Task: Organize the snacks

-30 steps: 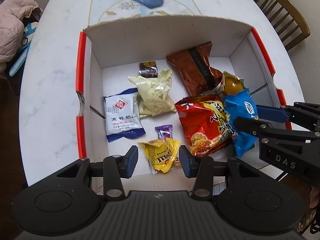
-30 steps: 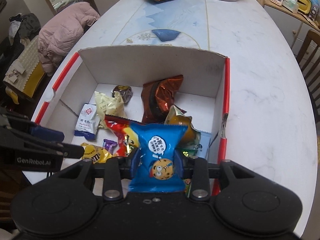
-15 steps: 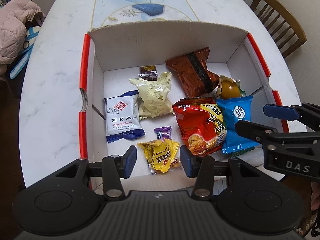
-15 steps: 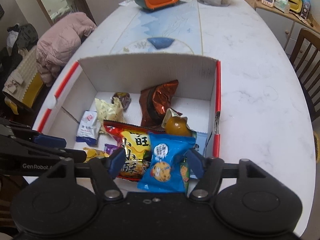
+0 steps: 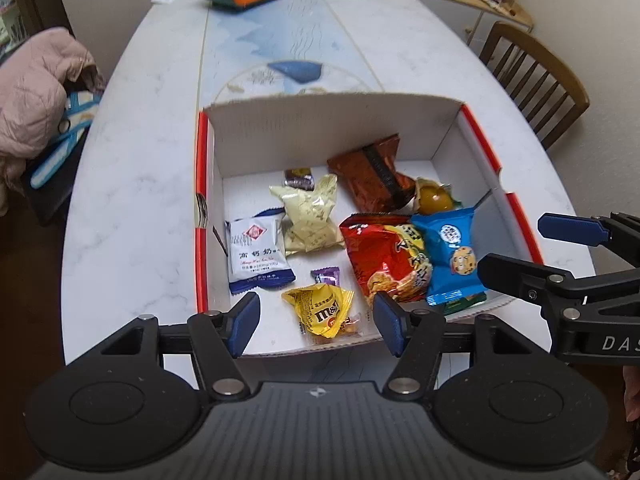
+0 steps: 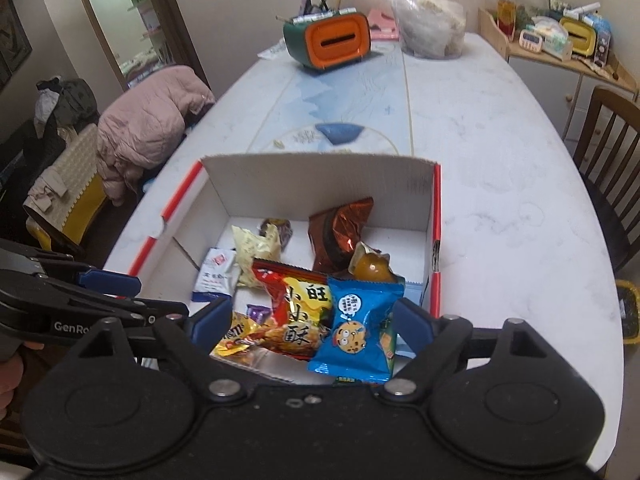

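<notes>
- Presently, an open white cardboard box with red-edged side walls (image 5: 202, 184) sits on a white marble-look table (image 5: 132, 184) whose middle carries a blue printed strip.
- Inside the box lie 8 snacks: a blue cookie packet with a cartoon biscuit face (image 5: 450, 254), a red and yellow crisp bag (image 5: 382, 262), a yellow M&M's pouch (image 5: 320, 310), a small purple sweet (image 5: 326, 275), a white and blue milk-candy packet (image 5: 256, 254), a pale cream crinkled wrapper (image 5: 310, 214), a dark brown foil packet (image 5: 370, 176) and an amber jelly cup (image 5: 434, 198).
- The blue cookie packet lies against the box's right side, partly over the crisp bag, with the jelly cup just behind it.
- The left gripper (image 5: 316, 320) hangs over the box's near wall, blue pads apart and touching nothing; its jaws have just been opening, with the M&M's pouch seen in the gap below them.
- The right gripper (image 6: 312, 324) stands with its jaws wide, having just been opening; the cookie packet (image 6: 358, 330) shows between the pads but is free of them, resting in the box.
- From the left wrist view, the right gripper (image 5: 532, 248) reaches in from the right, beside the box's right wall.
- Farther back on the table stand a green and orange tissue holder (image 6: 328, 40) and a clear plastic bag (image 6: 430, 26).
- A pink padded jacket (image 6: 148, 120) lies off the table's left side, and a brown wooden chair (image 5: 532, 80) stands to the right.
</notes>
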A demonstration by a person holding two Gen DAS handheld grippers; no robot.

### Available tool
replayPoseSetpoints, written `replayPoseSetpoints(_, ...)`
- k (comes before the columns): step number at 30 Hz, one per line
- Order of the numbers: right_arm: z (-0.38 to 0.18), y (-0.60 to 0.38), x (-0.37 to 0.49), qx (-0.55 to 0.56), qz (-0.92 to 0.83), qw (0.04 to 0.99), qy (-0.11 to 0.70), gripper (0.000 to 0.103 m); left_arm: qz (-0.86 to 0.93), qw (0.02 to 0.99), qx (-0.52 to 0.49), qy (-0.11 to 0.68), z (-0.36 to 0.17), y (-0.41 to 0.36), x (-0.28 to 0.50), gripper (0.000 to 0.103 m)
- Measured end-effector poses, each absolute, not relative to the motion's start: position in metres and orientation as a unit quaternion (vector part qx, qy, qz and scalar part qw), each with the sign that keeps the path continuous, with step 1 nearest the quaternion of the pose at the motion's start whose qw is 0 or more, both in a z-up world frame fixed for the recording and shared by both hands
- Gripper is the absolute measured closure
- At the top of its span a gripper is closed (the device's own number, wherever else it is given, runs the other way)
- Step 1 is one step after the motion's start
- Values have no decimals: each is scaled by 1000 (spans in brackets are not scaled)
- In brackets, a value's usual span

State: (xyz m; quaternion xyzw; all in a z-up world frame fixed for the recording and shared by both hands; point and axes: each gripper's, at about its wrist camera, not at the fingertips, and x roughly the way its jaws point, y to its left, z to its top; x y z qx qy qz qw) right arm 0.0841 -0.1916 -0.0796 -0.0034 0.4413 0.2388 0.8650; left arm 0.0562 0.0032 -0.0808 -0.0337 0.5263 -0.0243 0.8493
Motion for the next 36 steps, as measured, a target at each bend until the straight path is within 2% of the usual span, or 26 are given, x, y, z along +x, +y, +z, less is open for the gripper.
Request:
replayPoseSetpoints(5, -67, -194, 69, 1, 238, 877, 416, 9, -28, 862, -31, 504, -68, 0, 42, 40)
replayPoseSetpoints(14, -42, -208, 55, 4, 254, 890, 379, 0, -18, 886, -46, 462, -42, -3, 23, 30)
replayPoseSetpoints(16, -37, -214, 53, 8, 258, 891, 374, 0, -16, 891, -55, 451, -36, -4, 20, 26)
replayPoseSetpoints(18, -33, -221, 52, 13, 258, 892, 370, 0, -13, 895, -65, 440, -31, -7, 15, 14)
replayPoseSetpoints(20, -31, -227, 49, 21, 260, 893, 367, 0, -15, 898, -71, 433, -29, -10, 10, 12)
replayPoseSetpoints(36, -21, -242, 18, 43, 258, 902, 344, 0, 12, 906, -77, 415, -18, -35, -26, 11)
